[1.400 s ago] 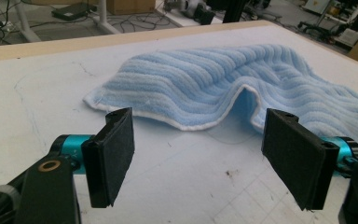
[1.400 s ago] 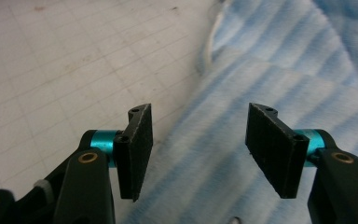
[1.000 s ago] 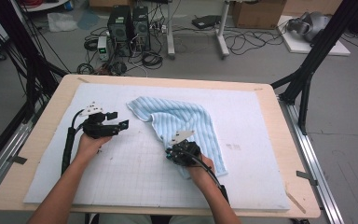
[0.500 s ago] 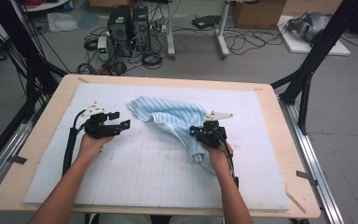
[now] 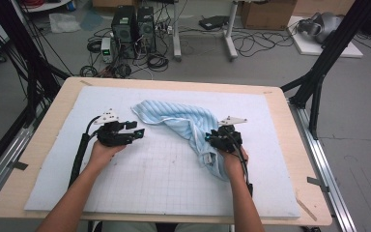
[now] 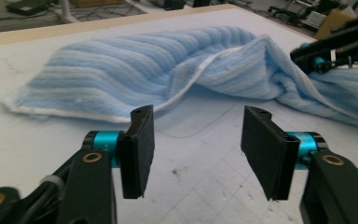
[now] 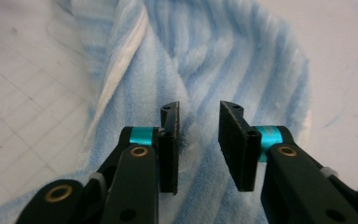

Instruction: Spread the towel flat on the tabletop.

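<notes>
Nowhere do we find a brand, label or legible writing: not on the light-blue striped towel (image 5: 183,123), not on the white gridded mat (image 5: 154,169), not on either gripper.

We take the towel as our landmark. It lies crumpled on the mat, toward the mat's far half, with a broad flat part at its left and a bunched, twisted tail that runs down toward the near right.

Our left gripper (image 5: 136,134) sits on the mat just beside the towel's left edge, apart from it. In the left gripper view (image 6: 196,140) the jaws stand apart with bare mat between them, and they have just been closing; the towel's white-hemmed edge (image 6: 177,95) lies a little beyond the pads, untouched.

Our right gripper (image 5: 211,140) rests over the towel's tail at its near right end. In the right gripper view (image 7: 198,140) the jaws stand a narrow gap apart and have just been opening; the striped terry (image 7: 205,60) lies directly beneath and between them, but the pads do not press on it.
</notes>
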### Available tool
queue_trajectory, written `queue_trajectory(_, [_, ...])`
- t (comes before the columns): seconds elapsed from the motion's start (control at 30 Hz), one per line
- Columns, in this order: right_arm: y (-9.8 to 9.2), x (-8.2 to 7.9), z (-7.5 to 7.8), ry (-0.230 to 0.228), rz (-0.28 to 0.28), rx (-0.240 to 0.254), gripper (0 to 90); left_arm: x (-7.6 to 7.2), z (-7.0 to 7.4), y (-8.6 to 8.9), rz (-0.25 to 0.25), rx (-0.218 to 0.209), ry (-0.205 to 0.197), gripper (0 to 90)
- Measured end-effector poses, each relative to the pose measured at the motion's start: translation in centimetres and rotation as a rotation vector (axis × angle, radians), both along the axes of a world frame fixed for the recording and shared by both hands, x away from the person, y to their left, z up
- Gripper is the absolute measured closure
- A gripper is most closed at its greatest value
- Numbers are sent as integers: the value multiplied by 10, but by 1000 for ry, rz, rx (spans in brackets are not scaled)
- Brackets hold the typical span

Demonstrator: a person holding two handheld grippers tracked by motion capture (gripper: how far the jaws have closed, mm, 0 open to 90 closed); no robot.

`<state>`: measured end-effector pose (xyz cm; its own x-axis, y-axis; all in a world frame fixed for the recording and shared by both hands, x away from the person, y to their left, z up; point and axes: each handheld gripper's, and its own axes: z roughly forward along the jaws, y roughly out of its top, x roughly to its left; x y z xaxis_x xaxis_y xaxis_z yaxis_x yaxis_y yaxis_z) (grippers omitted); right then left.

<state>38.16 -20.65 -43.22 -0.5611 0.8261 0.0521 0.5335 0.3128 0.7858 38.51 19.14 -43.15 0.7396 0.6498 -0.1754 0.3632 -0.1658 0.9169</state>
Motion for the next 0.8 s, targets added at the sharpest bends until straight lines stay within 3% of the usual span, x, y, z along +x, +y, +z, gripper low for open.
queue_trajectory(0.17, [-13,-12,16,-82,-14,37,585,-2,0,-16,-45,-20,1,521])
queue_trajectory(0.3, [-29,-24,25,-141,-61,20,523,-4,1,-35,-94,-22,-7,612])
queue_trajectory(0.43, [-44,-32,20,-145,-129,-45,431,-5,0,-59,-126,-33,1,617])
queue_trajectory(0.57, [-66,-38,15,-136,-224,-63,380,-6,-2,-85,-164,-48,16,605])
queue_trajectory(0.67, [-79,-43,12,-134,-269,-59,372,-6,-3,-110,-198,-26,34,576])
queue_trajectory(0.8, [-85,-48,9,-130,-266,-61,373,-2,-4,-140,-208,25,53,502])
